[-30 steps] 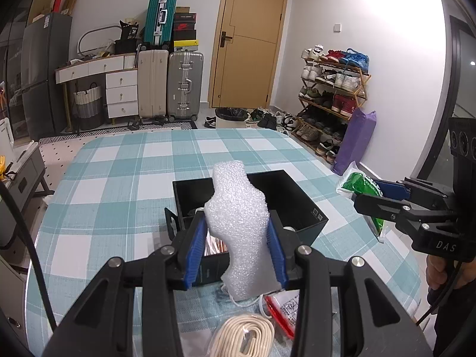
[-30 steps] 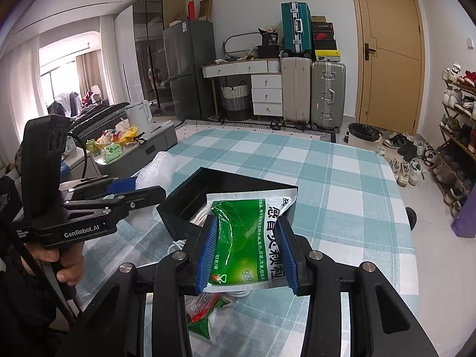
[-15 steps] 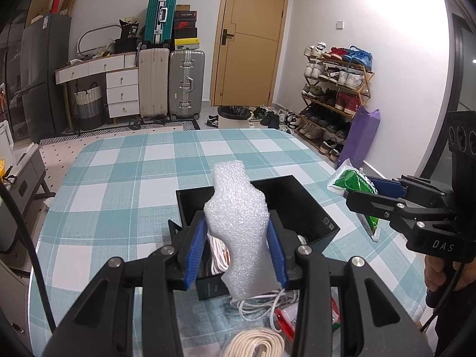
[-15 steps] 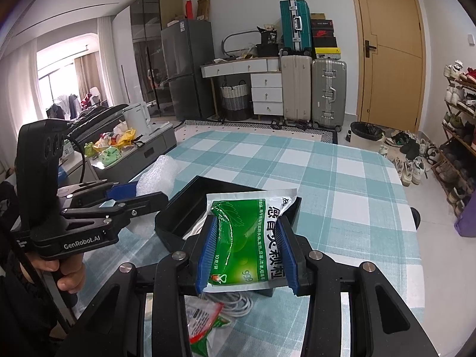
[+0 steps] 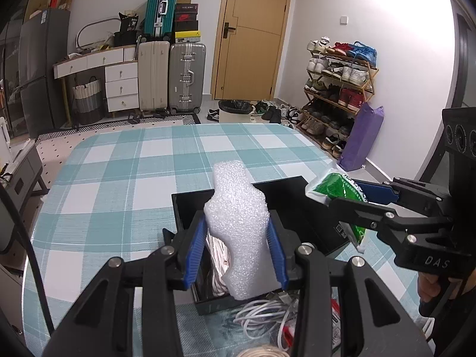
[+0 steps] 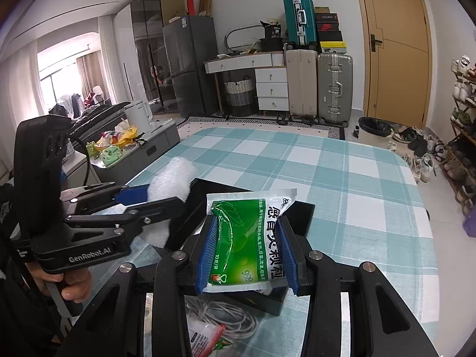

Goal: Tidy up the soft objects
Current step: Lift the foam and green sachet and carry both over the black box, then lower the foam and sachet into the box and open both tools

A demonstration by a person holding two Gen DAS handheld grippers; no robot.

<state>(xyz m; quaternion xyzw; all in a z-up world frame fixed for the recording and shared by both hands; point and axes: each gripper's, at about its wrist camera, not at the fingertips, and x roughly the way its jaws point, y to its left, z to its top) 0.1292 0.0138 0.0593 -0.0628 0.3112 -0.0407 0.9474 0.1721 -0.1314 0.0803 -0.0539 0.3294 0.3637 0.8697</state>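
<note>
My left gripper (image 5: 236, 235) is shut on a white foam piece (image 5: 238, 223), held upright just above the near wall of a black open box (image 5: 300, 208). My right gripper (image 6: 247, 247) is shut on a green and white packet (image 6: 247, 235), which hangs over the same black box (image 6: 300, 217). In the left wrist view the right gripper (image 5: 361, 205) with the green packet (image 5: 336, 186) reaches in at the box's right side. In the right wrist view the left gripper (image 6: 154, 199) with the foam (image 6: 172, 183) stands at the box's left side. Pale cord lies inside the box.
A white cable coil (image 5: 264, 315) and a red and white sachet (image 6: 205, 337) lie on the checked tablecloth (image 5: 119, 184) in front of the box. A person's hand (image 6: 65, 285) grips the left handle. Suitcases, a shoe rack and a door stand beyond the table.
Both grippers have moved forward over the table toward the black box, each still clamping its item. The box now sits closer and lower in both views.
</note>
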